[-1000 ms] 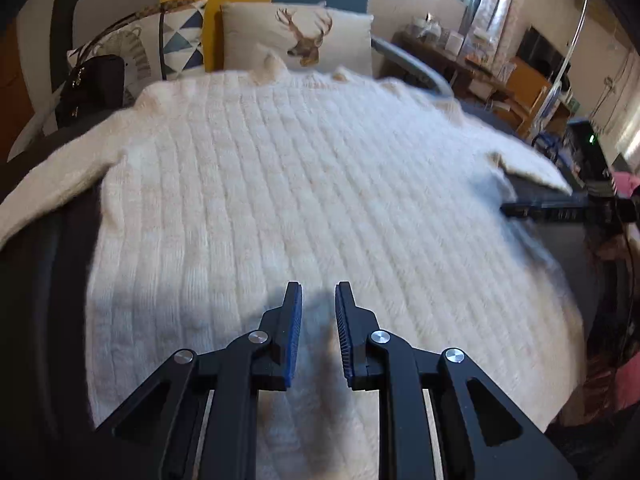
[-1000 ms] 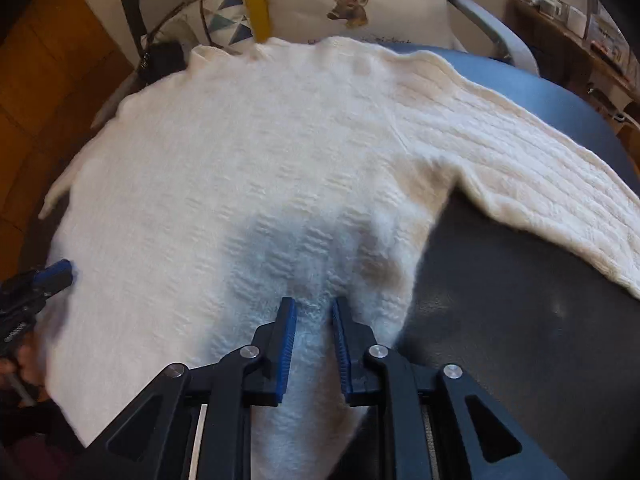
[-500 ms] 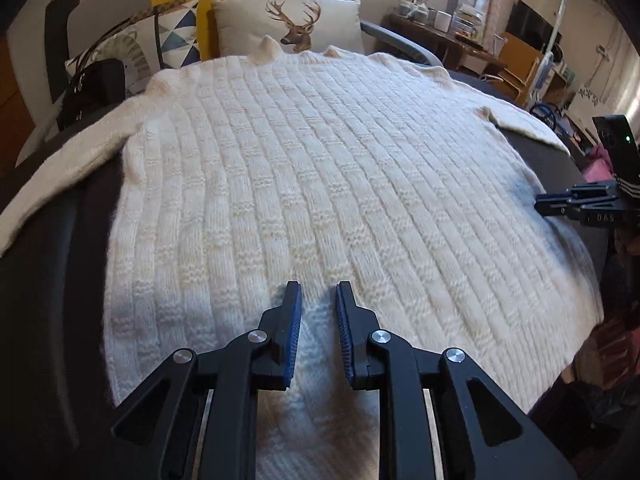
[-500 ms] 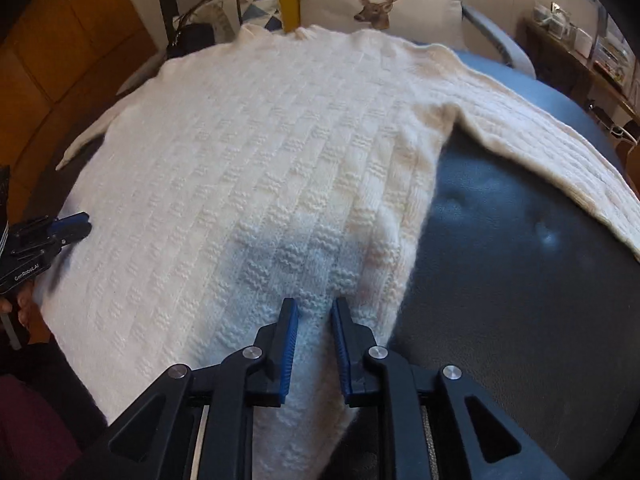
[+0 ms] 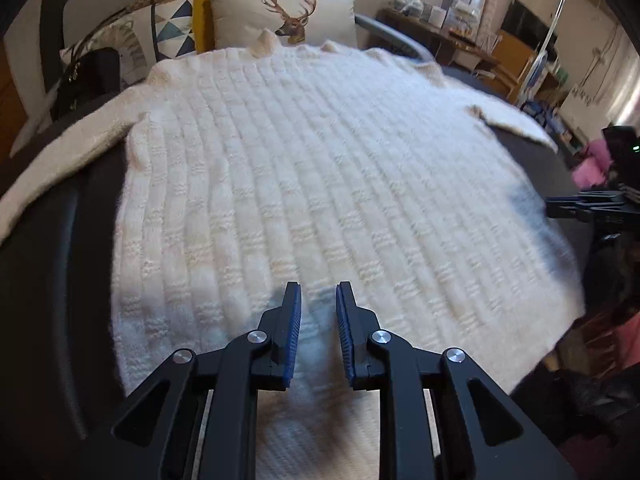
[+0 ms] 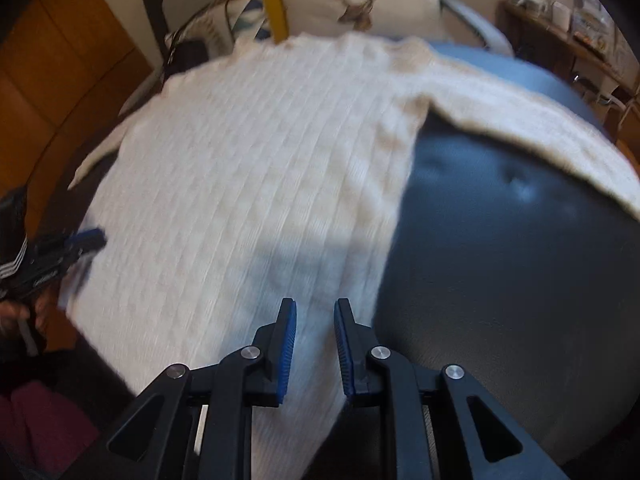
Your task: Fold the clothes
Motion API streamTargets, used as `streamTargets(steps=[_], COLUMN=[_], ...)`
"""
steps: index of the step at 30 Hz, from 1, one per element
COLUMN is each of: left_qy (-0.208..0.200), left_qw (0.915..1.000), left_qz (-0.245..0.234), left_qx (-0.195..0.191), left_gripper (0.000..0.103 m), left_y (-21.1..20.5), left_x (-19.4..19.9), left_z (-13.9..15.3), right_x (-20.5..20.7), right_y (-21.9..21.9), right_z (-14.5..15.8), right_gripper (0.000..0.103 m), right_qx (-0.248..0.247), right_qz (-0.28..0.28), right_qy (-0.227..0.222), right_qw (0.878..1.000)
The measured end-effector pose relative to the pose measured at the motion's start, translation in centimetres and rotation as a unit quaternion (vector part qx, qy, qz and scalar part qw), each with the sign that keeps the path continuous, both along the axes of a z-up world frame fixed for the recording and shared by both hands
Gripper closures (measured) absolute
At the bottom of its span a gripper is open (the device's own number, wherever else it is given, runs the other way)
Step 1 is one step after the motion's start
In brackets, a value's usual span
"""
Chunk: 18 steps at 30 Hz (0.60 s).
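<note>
A cream knitted sweater (image 5: 320, 180) lies spread flat on a dark sofa seat, neck toward the pillows and sleeves out to both sides. My left gripper (image 5: 318, 292) hovers over the hem's left part with a narrow gap between its blue pads and nothing in it. My right gripper (image 6: 315, 306) hangs over the sweater (image 6: 260, 180) near its right side edge; its jaws are opening with nothing between them. Each gripper shows at the edge of the other's view: the right gripper (image 5: 560, 204) and the left gripper (image 6: 92, 236).
A deer pillow (image 5: 284, 16), a triangle-print pillow (image 5: 172, 24) and a black handbag (image 5: 88, 76) sit behind the sweater. Bare dark seat (image 6: 520, 280) lies under the right sleeve. A cluttered desk (image 5: 440, 28) stands at the far right.
The right gripper has slid sideways toward the sweater's right edge, and its view is now motion-blurred. Its pads stand slightly wider apart. The left gripper has shifted only a little.
</note>
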<state>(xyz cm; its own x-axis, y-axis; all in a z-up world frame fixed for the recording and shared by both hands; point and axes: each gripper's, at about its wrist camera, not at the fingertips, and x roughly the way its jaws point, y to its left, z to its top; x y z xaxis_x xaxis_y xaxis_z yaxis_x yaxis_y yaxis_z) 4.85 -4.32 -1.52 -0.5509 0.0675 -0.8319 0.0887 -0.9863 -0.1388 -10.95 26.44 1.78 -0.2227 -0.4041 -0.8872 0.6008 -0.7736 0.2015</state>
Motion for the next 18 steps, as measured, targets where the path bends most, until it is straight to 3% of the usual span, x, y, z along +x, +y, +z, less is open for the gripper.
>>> streamTargets(steps=[2, 6, 11, 13, 16, 18], left_qy=[0.015, 0.027, -0.021, -0.015, -0.025, -0.024], left_qw=[0.9997, 0.9966, 0.9885, 0.9869, 0.9889, 0.9896], left_qz=[-0.018, -0.076, -0.145, -0.156, -0.146, -0.14], left_qx=[0.004, 0.019, -0.037, -0.038, 0.005, 0.022], left_gripper=[0.083, 0.081, 0.081, 0.081, 0.08, 0.08], left_y=[1.1, 4.4, 8.0, 7.9, 6.6, 6.3], left_x=[-0.4, -1.4, -1.2, -0.5, -0.6, -0.8], left_z=[0.4, 0.6, -2.1, -2.2, -1.9, -1.6], right_x=[-1.8, -5.3, -7.4, -7.6, -8.7, -9.8], right_y=[-0.8, -4.7, -5.2, -4.8, -4.6, -5.2], right_z=[0.1, 0.1, -2.8, -3.1, -2.4, -1.0], right_gripper=[0.084, 0.084, 0.086, 0.086, 0.087, 0.087], right_qx=[0.01, 0.021, 0.056, 0.062, 0.044, 0.025], right_qz=[-0.008, 0.009, 0.018, 0.027, 0.019, 0.013], right_qy=[0.035, 0.056, 0.013, 0.008, -0.022, 0.005], right_qw=[0.999, 0.998, 0.998, 0.998, 0.999, 1.0])
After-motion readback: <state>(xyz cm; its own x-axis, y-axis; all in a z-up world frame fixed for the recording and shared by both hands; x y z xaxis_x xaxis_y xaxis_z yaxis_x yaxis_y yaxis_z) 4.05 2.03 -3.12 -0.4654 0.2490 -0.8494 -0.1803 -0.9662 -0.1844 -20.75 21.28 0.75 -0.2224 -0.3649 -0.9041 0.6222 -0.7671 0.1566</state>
